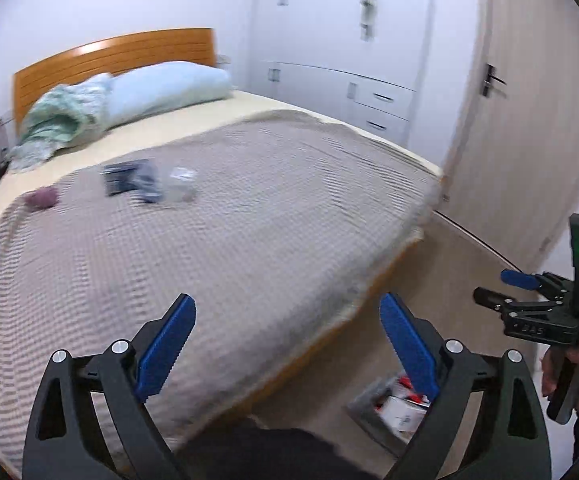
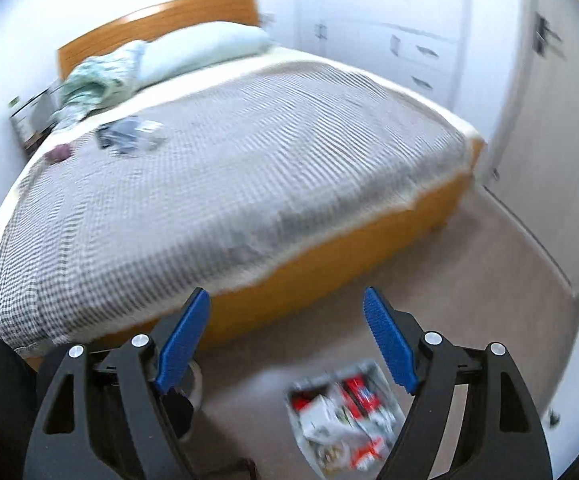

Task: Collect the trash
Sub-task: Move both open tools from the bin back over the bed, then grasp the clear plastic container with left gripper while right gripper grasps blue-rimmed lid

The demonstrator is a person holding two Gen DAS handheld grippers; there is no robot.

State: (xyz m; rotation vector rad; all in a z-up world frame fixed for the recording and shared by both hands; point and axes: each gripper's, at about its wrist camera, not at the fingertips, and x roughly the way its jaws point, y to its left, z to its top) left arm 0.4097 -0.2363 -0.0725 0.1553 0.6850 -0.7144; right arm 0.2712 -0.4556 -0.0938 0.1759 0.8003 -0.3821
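Note:
On the grey checked bedspread [image 1: 249, 220] near the pillows lie a dark blue wrapper [image 1: 123, 178], a crumpled clear plastic piece [image 1: 179, 188] and a small purple lump [image 1: 41, 198]; all are blurred. The right wrist view shows the wrapper [image 2: 121, 134] and the purple lump [image 2: 59, 153] too. A grey bin [image 1: 363, 398] with red and white packaging stands on the floor by the bed's foot. My left gripper [image 1: 287, 304] hangs open and empty above the bed's near corner. My right gripper [image 2: 286, 296] is open and empty above the bin [image 2: 369, 366].
A wooden headboard [image 1: 113, 56], a pale blue pillow [image 1: 169, 88] and a green bundled blanket [image 1: 61, 120] lie at the bed's far end. White wardrobes [image 1: 329, 40] and a door [image 1: 521, 100] close the right side. Beige floor [image 2: 469, 280] runs alongside the bed. A dark trouser leg [image 1: 269, 452] is below.

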